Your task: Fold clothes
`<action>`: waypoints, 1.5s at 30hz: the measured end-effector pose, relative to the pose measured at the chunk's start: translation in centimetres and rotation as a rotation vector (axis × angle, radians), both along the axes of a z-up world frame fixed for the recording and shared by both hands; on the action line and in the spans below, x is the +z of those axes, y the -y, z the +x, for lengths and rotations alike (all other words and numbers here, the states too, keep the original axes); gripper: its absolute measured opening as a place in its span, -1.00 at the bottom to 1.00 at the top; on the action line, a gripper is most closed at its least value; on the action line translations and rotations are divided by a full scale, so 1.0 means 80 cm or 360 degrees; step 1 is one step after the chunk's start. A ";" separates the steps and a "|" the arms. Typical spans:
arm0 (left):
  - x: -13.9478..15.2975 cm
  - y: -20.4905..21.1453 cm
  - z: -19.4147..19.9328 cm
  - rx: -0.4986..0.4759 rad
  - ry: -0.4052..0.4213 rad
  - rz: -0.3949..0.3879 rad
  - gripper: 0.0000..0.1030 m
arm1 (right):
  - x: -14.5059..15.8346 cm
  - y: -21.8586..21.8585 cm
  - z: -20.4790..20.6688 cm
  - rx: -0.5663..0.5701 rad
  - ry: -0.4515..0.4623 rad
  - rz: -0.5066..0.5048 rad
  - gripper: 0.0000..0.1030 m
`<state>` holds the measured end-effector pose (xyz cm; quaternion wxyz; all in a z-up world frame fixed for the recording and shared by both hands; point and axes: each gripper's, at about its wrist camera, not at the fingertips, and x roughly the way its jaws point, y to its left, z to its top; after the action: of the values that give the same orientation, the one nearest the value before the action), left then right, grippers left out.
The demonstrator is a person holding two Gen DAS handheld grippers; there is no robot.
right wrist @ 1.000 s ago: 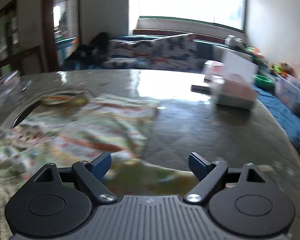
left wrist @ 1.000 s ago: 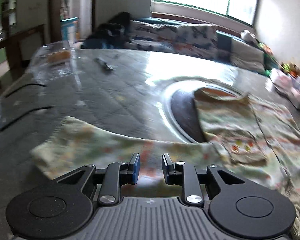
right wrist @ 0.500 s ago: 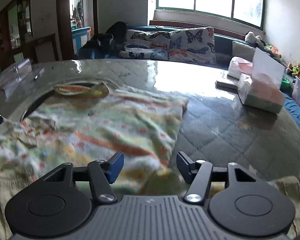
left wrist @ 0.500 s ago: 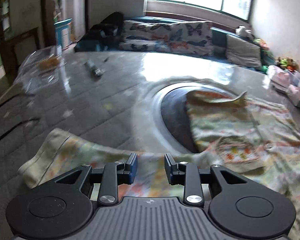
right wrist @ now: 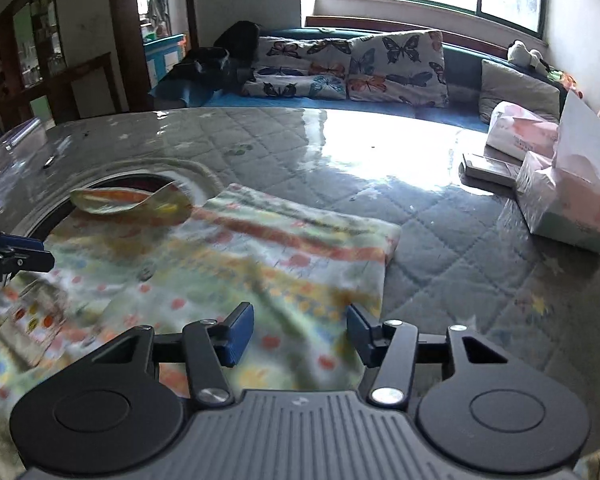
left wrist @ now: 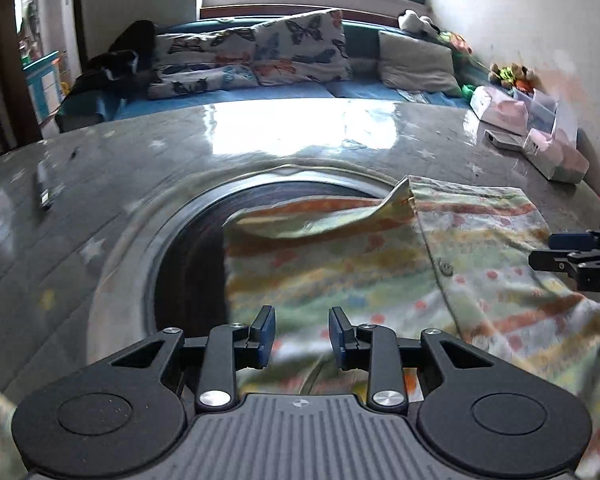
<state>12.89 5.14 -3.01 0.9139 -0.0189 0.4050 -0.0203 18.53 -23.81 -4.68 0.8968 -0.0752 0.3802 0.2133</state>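
Both the left tongs and right tongs hover spread over the shirt ahead, seemingly poised to pinch cloth for folding.

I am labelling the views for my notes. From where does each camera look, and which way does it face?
Left wrist: sits behind the left tongs, faces across the patterned shirt and table toward the sofa; right tongs enter at right.
Right wrist: sits behind the right tongs, faces the shirt's right part and tissue boxes; left tongs show at left.
Shared: shirt, collar, sofa, window.
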 end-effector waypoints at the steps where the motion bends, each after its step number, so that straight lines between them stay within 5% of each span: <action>1: -0.002 0.003 0.009 -0.0019 -0.0005 0.0005 -0.38 | -0.001 -0.001 0.006 -0.0001 0.0001 -0.0007 0.02; 13: -0.012 0.002 0.109 0.0075 0.0005 0.0001 -0.37 | -0.005 -0.010 0.063 -0.0052 0.0004 -0.0028 0.04; 20: -0.001 -0.032 0.099 0.0179 0.0083 -0.0007 -0.03 | 0.001 0.011 0.071 -0.0139 0.0019 0.0009 0.06; 24: -0.006 -0.037 0.097 0.0172 0.0049 0.0027 -0.02 | -0.003 0.023 0.075 -0.0186 -0.0015 0.0024 0.04; 26: -0.009 -0.035 0.098 0.0155 0.0041 0.0045 -0.19 | -0.007 0.025 0.076 -0.0190 -0.0038 0.0049 0.01; 30: -0.014 -0.031 0.097 0.0117 0.0047 0.0081 -0.77 | -0.007 0.017 0.079 -0.0168 -0.0032 0.0070 -0.62; 32: -0.013 -0.031 0.096 0.0127 0.0056 0.0100 -0.90 | -0.007 0.010 0.085 -0.0171 -0.0012 0.0063 -0.69; 37: -0.015 -0.037 0.097 0.0166 0.0074 0.0128 -0.90 | -0.008 -0.002 0.097 -0.0173 0.0012 0.0058 -0.58; 42: -0.002 -0.039 0.081 0.0188 0.0094 0.0127 -0.80 | 0.012 -0.005 0.073 -0.0074 0.0064 0.0003 -0.17; 45: 0.010 -0.031 0.057 0.0141 0.0108 0.0093 -0.66 | 0.024 -0.009 0.044 0.0033 0.0071 -0.0021 -0.08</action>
<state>17.47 7.61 -2.18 0.9273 -0.0093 0.3728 0.0313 22.02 -23.06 -2.77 0.9024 -0.0898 0.3606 0.2184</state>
